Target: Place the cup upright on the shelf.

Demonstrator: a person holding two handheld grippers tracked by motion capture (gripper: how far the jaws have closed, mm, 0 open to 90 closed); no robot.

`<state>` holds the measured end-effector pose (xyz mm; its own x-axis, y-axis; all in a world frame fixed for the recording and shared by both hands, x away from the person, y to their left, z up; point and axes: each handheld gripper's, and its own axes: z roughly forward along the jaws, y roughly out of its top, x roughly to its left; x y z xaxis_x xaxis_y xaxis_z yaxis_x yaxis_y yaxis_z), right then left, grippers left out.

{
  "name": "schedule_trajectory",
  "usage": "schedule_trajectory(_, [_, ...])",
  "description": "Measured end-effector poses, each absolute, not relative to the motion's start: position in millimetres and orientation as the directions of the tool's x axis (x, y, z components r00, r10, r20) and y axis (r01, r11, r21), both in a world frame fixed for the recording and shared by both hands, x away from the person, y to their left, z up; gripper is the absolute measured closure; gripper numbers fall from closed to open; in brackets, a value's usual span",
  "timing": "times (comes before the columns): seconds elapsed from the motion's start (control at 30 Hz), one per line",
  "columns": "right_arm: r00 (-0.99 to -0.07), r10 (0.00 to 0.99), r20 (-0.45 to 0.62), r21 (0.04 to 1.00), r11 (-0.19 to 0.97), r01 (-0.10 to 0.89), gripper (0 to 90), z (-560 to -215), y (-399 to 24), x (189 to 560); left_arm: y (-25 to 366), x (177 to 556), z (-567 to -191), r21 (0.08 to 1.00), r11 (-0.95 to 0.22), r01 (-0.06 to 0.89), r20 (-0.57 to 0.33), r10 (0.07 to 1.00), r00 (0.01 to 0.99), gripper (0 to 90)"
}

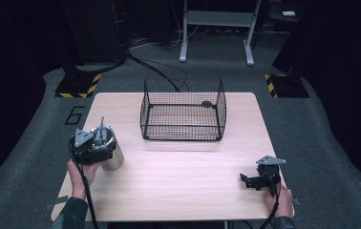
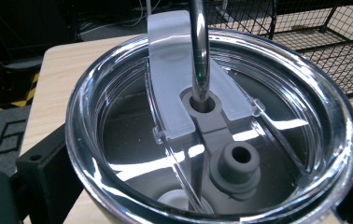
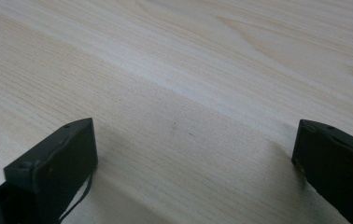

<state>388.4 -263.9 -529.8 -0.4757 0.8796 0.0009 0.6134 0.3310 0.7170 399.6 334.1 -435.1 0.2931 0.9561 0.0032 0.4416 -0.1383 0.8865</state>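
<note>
One gripper (image 1: 103, 148) around tumbler (image 1: 113, 155)

This is a lab or recording studio set up for data capture, not a home. A single pale wooden table (image 1: 178, 186) stands on grey carpet (image 1: 312, 143), ringed by black curtains that shut out the rest of the room. Beyond the far corners of the table, two stand bases marked with yellow-and-black hazard tape (image 1: 78, 86) sit on the carpet. Black cables (image 1: 154, 69) run across the floor past the table's far edge, a number six (image 1: 75, 114) is taped on the carpet by its far left corner, and a grey metal frame (image 1: 217, 28) stands at the back.
</note>
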Motion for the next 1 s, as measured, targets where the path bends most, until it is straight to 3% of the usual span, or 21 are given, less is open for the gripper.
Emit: schedule_trajectory(1.0, [-0.476,0.879,0.001,0.717,0.332,0.613,0.0,-530,-264,388,311,389,-395,0.900,-0.213,0.380,0.023,0.894,0.448,3.9])
